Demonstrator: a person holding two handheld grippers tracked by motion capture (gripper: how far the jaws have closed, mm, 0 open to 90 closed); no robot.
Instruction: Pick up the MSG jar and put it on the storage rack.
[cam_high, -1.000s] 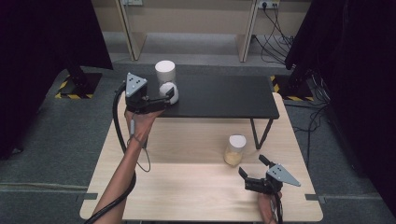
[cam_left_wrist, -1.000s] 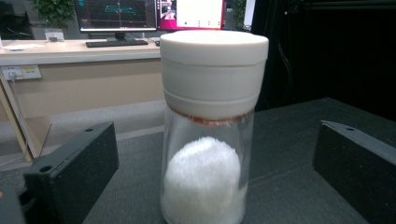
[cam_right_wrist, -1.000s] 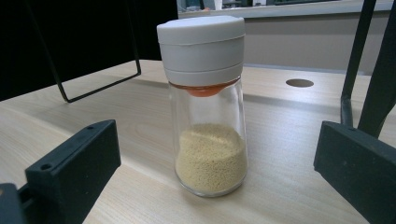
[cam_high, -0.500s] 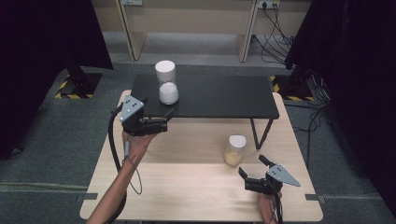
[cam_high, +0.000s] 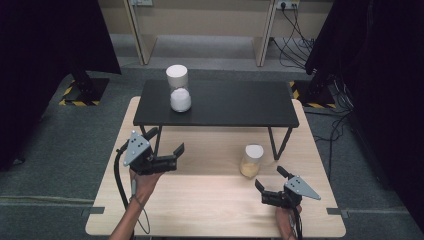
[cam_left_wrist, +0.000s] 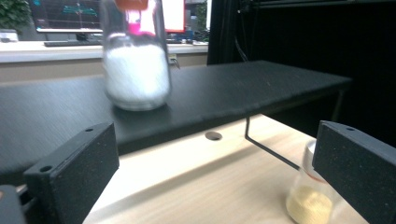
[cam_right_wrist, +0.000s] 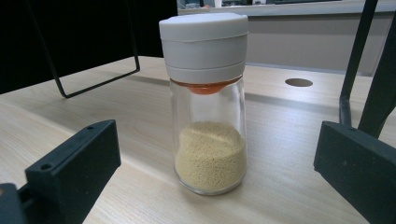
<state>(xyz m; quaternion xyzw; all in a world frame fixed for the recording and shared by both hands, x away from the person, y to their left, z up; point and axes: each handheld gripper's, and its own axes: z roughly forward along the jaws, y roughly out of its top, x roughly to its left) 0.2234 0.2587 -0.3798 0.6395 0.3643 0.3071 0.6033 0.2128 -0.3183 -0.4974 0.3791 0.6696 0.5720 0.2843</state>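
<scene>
A jar of white grains (cam_high: 178, 89) is standing on the raised shelf (cam_high: 235, 102), while a jar of yellow grains (cam_high: 250, 161) is sitting before it on the table (cam_high: 210, 200)

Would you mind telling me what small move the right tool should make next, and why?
Probably ease the right tool forward so its jaws pass either side of the yellow-grain jar. The jaws stand open, the jar stands upright on the wooden table centred just ahead of them, apart from both, and the left tool is open and empty.
</scene>
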